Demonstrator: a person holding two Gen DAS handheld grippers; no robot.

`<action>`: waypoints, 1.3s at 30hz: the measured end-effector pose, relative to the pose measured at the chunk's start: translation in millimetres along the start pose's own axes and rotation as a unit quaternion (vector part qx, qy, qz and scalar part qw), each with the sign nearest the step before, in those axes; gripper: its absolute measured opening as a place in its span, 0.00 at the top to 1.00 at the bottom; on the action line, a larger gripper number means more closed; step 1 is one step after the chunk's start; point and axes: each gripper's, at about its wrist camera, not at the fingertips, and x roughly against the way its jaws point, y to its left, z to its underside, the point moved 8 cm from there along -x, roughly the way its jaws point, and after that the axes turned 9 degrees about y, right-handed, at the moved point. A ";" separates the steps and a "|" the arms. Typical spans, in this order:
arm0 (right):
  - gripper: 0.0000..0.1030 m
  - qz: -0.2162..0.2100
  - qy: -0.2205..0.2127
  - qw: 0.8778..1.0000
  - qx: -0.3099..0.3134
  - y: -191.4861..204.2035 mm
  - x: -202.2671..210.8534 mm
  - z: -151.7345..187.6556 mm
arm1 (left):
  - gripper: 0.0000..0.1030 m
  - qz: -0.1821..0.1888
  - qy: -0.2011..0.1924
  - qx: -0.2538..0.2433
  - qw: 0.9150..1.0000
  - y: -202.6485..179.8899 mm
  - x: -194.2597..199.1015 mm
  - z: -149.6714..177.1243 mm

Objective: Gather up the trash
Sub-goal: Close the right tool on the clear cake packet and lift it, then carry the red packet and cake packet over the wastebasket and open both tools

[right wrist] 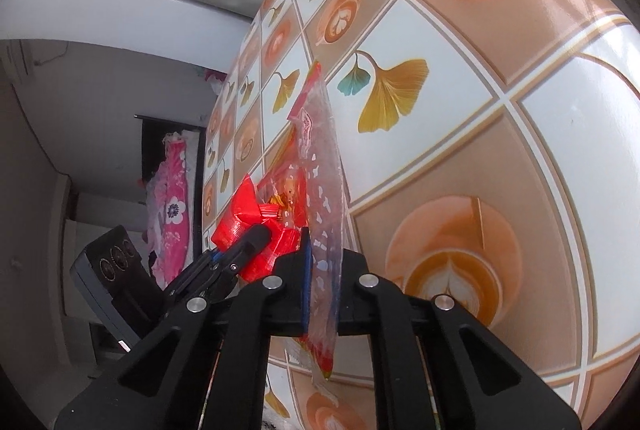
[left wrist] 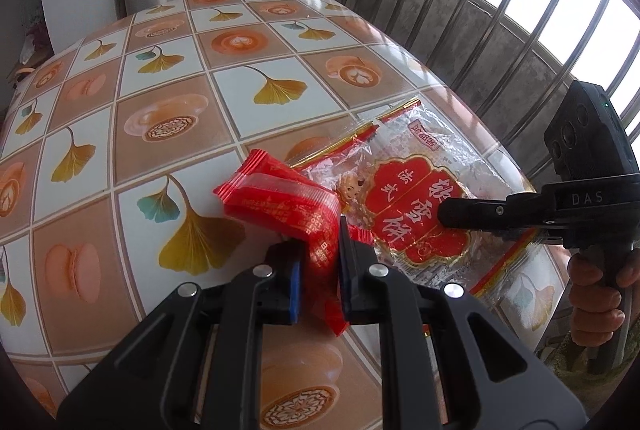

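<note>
Slippage is our first worry, since both pairs of tongs hold thin, slick plastic by small bites. Nearest us in the left view, the left tongs are clamped on the tail of a small red wrapper, which sticks forward from the pads and looks lifted just off the table; only a narrow twisted strip sits between the pads, so a quick swing could pull it free. Just beyond it, touching or overlapping its far end, lies the bigger clear snack bag with its red label, near the right edge of the table towards the railing. The right tongs, seen in the right view turned on their side, are closed on one edge of that bag, and the film hangs loosely through the gap past the pads. In that same view the red wrapper and the other tool's finger press close against the bag, so we judge that the two tools could knock one another, or one piece could drag the other out of its grip, if we lift them in different directions. We see no bin in either view, so the carry may be long, and a draught or a snag on the table's edge could cost us a piece.
</note>
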 end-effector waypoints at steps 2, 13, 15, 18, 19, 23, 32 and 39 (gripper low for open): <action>0.95 0.003 -0.002 1.000 0.003 0.7 0.6 0.3 | 0.88 -0.003 -0.002 -0.002 1.000 -1.1 2.8 -1.0; 0.95 0.021 -0.016 1.000 0.009 0.3 9.2 1.3 | 0.88 -0.034 -0.024 -0.015 0.999 -1.4 22.2 -4.1; 0.95 0.022 -0.020 1.000 0.008 -0.2 12.9 1.5 | 0.88 -0.038 -0.028 -0.018 0.999 -1.7 25.7 -5.3; 0.95 0.023 -0.028 0.999 0.008 0.2 17.9 2.1 | 0.88 -0.043 -0.037 -0.022 0.998 -2.9 32.6 -6.1; 0.95 0.023 -0.031 0.999 0.008 0.3 20.5 2.3 | 0.88 -0.044 -0.039 -0.023 0.998 -3.6 34.7 -6.3; 0.95 0.021 -0.044 0.999 0.008 0.4 31.5 2.5 | 0.88 -0.049 -0.049 -0.030 0.997 -6.9 43.9 -6.5; 0.96 0.012 -0.077 0.997 0.007 -1.5 62.4 9.5 | 0.88 -0.055 -0.067 -0.044 0.995 -19.0 61.2 -6.1; 0.96 -0.002 -0.105 0.994 -0.001 -6.7 88.9 14.4 | 0.88 -0.063 -0.079 -0.064 0.993 -36.8 73.1 -8.1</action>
